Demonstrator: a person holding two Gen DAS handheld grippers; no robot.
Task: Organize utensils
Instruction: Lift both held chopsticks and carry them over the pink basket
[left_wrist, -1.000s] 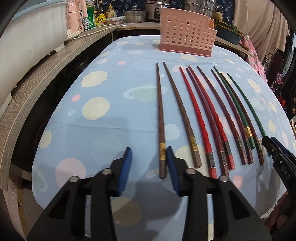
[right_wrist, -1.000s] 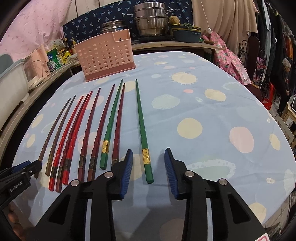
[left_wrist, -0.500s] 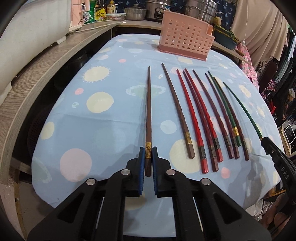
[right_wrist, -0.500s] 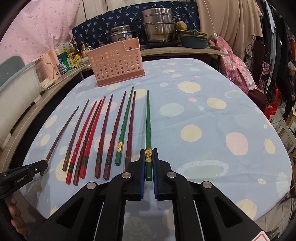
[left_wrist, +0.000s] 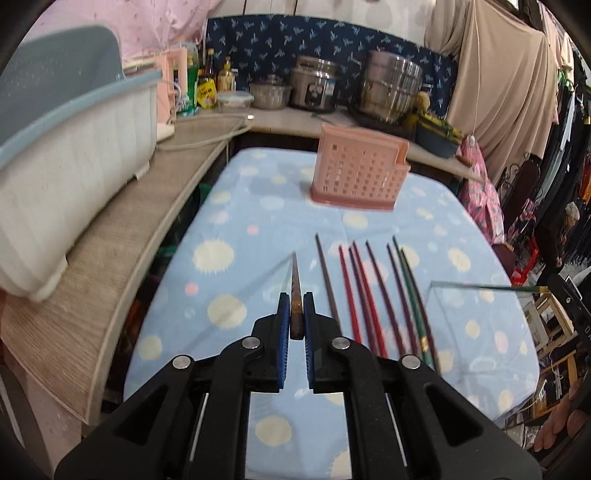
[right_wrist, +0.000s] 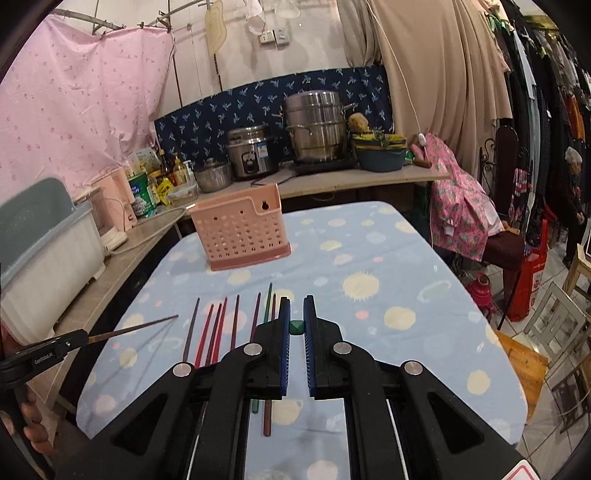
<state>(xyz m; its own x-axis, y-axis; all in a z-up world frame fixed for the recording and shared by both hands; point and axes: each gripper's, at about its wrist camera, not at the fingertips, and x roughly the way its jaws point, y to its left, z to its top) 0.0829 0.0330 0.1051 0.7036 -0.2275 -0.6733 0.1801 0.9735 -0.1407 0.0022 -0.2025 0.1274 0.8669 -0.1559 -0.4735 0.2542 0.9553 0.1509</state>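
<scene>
Both chopsticks at the ends of the row have left the cloth since a second ago, when the two grippers stood open around their near ends. The left gripper is now clamped on the brown chopstick, its blue pads pressed against the thick end; the stick points away from the camera, clear of the table, and its tip is blurred. In the right wrist view the same stick juts out over the table's left edge from the left gripper, whose fingertips are too foreshortened there to read. The right gripper is closed on the green chopstick, of which only the square butt shows between the pads; the shaft is hidden end-on. From the left wrist view that green stick appears as a thin, smeared line over the table's right edge, and the right gripper holding it is cut off by the frame.

Eight chopsticks remain in a row on the near half of the table, red, dark brown and green; their near ends are hidden behind the gripper bodies in both views. The pink perforated utensil holder stands upright near the table's far edge, well apart from the row, its inside not visible. A white dish rack sits on the wooden counter along the table's left side. A person's hand is partly visible at the lower left of the right wrist view.
</scene>
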